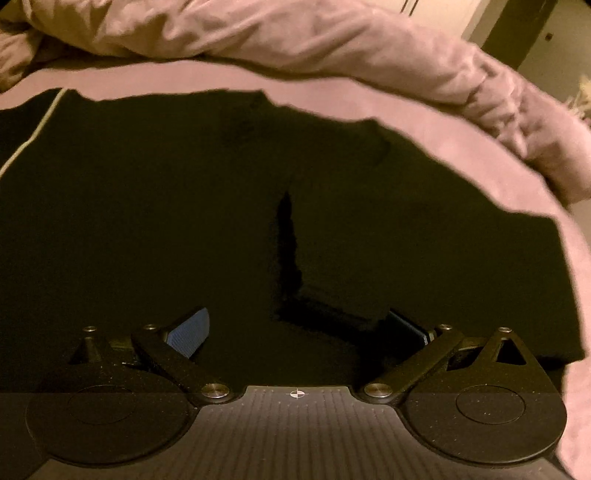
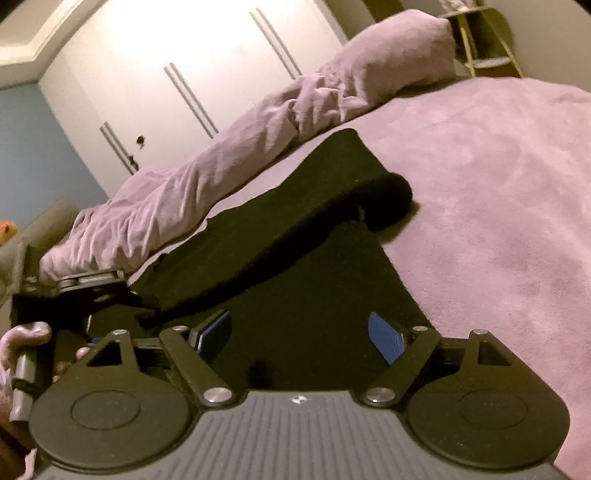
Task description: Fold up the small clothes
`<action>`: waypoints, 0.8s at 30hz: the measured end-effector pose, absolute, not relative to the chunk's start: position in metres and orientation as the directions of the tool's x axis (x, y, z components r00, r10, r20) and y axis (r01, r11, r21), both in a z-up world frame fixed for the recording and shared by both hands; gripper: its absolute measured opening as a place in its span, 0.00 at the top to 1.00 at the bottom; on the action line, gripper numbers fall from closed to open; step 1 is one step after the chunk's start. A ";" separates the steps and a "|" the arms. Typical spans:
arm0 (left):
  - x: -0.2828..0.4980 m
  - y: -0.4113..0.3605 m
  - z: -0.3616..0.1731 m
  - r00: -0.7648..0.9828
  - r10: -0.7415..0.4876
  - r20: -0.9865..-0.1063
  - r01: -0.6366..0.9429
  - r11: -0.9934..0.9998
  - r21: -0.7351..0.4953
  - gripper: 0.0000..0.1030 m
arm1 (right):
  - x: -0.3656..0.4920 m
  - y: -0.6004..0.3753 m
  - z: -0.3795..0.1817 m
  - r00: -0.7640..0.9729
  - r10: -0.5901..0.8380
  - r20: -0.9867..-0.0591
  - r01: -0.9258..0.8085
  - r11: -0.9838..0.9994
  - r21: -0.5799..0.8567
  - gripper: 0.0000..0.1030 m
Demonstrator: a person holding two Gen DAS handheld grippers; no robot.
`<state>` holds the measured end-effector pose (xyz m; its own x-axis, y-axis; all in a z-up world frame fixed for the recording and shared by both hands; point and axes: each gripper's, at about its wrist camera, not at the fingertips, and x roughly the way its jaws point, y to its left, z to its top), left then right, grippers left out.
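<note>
Left wrist view: we see our left claw (image 1: pixel 295 325) low in the frame with its jaws spread wide, one blue pad (image 1: pixel 190 328) at lower left and the other at lower right partly covered by dark cloth. No pad presses on anything. Just beyond the claw lies the black garment (image 1: pixel 184 203), filling the middle of the frame. A fold edge runs down its centre and turns toward the lower right. A thin pale stripe (image 1: pixel 33 136) runs along its upper left part. Around the garment we see the pink bed cover (image 1: pixel 535 192), and above that a rumpled pink duvet (image 1: pixel 258 33) crosses the top of the frame.

In the right wrist view, our right claw (image 2: pixel 303 338) also stands open at the bottom, blue pads (image 2: pixel 386 341) apart, with only flat black cloth behind the gap; nothing is held. No earlier frame lets us say more of it. Past the claw, the black garment spreads toward the frame's centre, one flap raised and curling over in a rounded roll at centre right. At the left edge we see the left claw's dark body reaching the flap's lower end; whether it grips there we cannot tell from this side. A hand (image 2: pixel 26 339) shows at lower left. A pillow (image 2: pixel 399 55) sits at upper right, white wardrobe doors (image 2: pixel 184 62) at upper left.
</note>
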<state>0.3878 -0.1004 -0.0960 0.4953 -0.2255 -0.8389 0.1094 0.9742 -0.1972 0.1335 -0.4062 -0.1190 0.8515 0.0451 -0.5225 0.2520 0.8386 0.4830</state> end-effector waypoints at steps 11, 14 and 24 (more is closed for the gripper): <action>0.379 -0.100 -0.095 0.559 -0.177 -0.810 0.047 0.982 -0.182 0.04 | 0.144 -0.398 -0.113 0.864 -0.019 -0.504 0.240 0.895 0.377 0.21; 0.380 -0.100 -0.095 0.561 -0.176 -0.808 0.041 0.982 -0.186 0.09 | 0.146 -0.398 -0.111 0.864 -0.054 -0.501 0.253 0.906 0.338 0.21; 0.387 -0.105 -0.095 0.574 -0.176 -0.800 0.045 0.982 -0.183 0.31 | 0.149 -0.407 -0.112 0.830 -0.204 -0.520 0.357 0.909 0.213 0.21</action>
